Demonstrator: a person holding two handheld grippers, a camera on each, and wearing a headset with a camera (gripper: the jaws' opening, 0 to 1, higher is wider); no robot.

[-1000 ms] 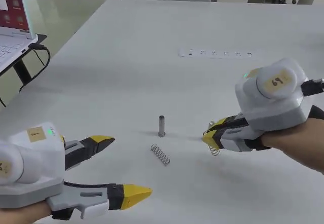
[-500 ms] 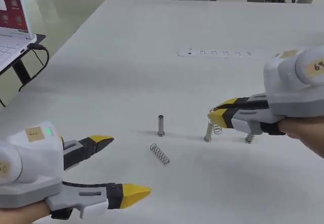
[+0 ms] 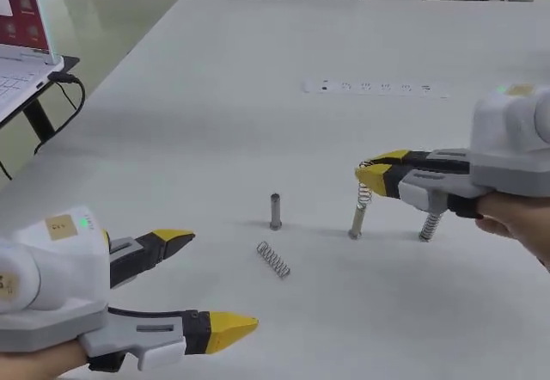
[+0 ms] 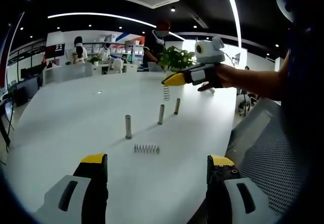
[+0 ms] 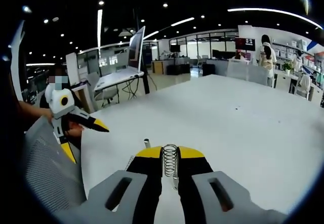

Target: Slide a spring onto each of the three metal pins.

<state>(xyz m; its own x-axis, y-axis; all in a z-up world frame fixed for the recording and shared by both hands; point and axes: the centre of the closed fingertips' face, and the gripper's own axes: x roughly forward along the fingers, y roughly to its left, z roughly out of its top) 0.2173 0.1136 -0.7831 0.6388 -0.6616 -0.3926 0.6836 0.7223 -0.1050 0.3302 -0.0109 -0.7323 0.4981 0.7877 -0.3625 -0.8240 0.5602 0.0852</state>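
Three metal pins stand on the white table [image 3: 215,122]. The left pin [image 3: 275,211] [image 4: 128,126] is bare. The middle pin [image 3: 355,223] [image 4: 161,114] leans slightly. The right pin [image 3: 430,225] [image 4: 177,106] wears a spring. My right gripper [image 3: 369,174] [image 5: 170,154] is shut on a spring [image 3: 364,193] [image 5: 170,162], which hangs upright just over the middle pin's top. A loose spring [image 3: 272,260] [image 4: 147,148] lies in front of the bare pin. My left gripper [image 3: 210,282] [image 4: 157,160] stands open and holds nothing, near the table's front edge.
A white power strip [image 3: 375,88] lies further back on the table. A laptop [image 3: 17,45] with a black cable sits on a stand off the table's left edge. People and desks fill the office background in the gripper views.
My right gripper has risen from near the table and drawn to the right, lifting its spring above the middle pin and uncovering two pins. The left gripper has stayed put.
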